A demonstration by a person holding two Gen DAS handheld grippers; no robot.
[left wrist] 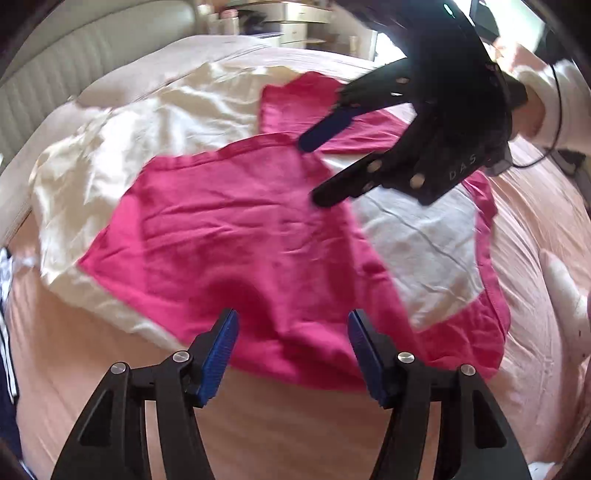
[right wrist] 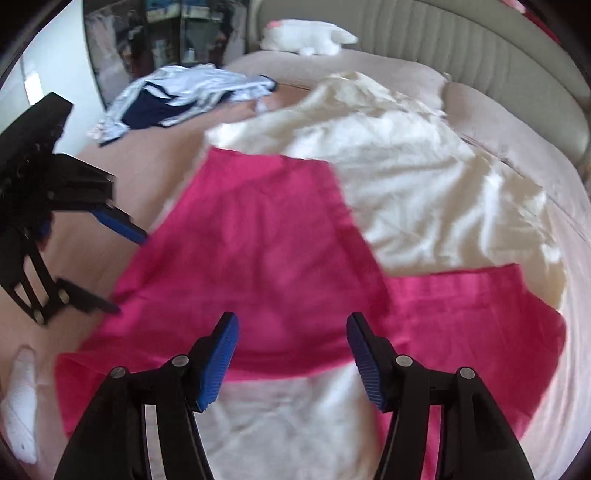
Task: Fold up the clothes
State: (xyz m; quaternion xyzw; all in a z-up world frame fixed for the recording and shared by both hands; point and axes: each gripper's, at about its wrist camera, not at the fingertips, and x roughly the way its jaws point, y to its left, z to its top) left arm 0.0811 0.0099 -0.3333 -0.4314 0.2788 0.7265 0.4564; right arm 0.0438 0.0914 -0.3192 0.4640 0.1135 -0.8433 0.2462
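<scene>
faintly, "das" reads on the right gripper (left wrist: 312, 175) above the pink garment (left wrist: 229, 236).

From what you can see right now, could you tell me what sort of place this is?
Most likely a bedroom: clothes lie on a bed with a padded headboard, and drawers stand beyond.

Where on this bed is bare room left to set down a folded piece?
Bare sheet lies along the near edge, below the pink garment, and between it and the navy-and-white clothes. The middle is crowded: the pink garment overlaps the cream cloth.
</scene>
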